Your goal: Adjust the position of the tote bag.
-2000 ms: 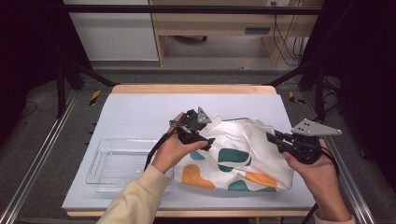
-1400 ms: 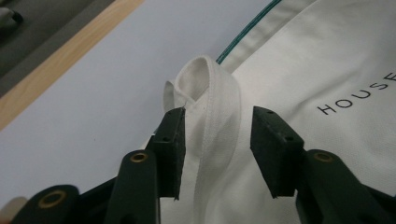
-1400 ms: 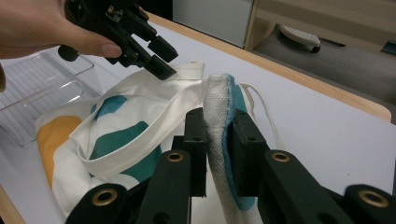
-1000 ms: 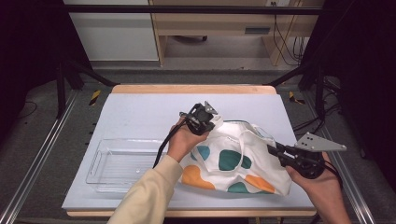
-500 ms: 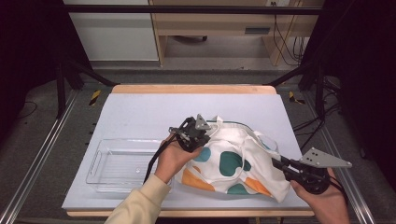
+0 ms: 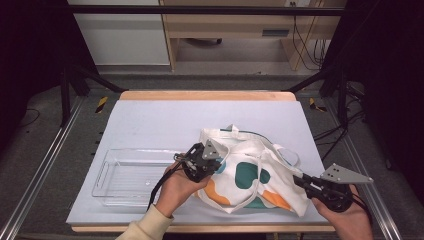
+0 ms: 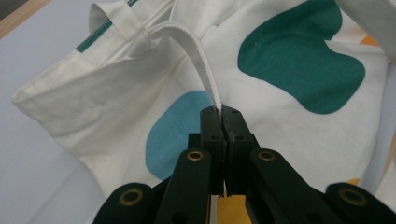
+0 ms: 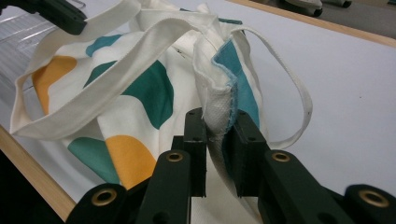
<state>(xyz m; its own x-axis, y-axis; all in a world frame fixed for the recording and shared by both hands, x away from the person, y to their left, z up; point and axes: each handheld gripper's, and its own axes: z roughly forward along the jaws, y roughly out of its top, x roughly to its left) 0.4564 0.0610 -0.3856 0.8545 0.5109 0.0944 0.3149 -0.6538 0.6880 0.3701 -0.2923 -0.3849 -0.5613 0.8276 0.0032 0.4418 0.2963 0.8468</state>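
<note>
Bag: the cream canvas tote bag with teal, orange and blue blotches lies crumpled at lower centre-right of the high view, on the pale grey table mat, just right of the clear plastic tray.
Left gripper: the left gripper has its jaws pressed together on the narrow white cord handle; the cord leaves the jaw tips at frame centre and arches to the bag's hem at upper left.
Right gripper: the right gripper is clamped on a bunched fold of the bag's edge, cream outside with a teal lining, at frame centre.
Risk, cord: the thin cord sits at the very tips of the left jaws; a sideways pull could draw it out, because so little of it is gripped.
Risk, fold: the thick fold may creep out of the right jaws if the hands spread and the cloth tightens.
Risk, strap: the loose wide cream strap and the thin loop could snag on a jaw; whether either already touches one is hard to tell.
Change, left: compared with two seconds ago, the left gripper sits lower and further left in the high view, near the tray's right end.
Change, right: the right gripper has dropped toward the lower right corner.
Change, bag: the bag is more bunched.
</note>
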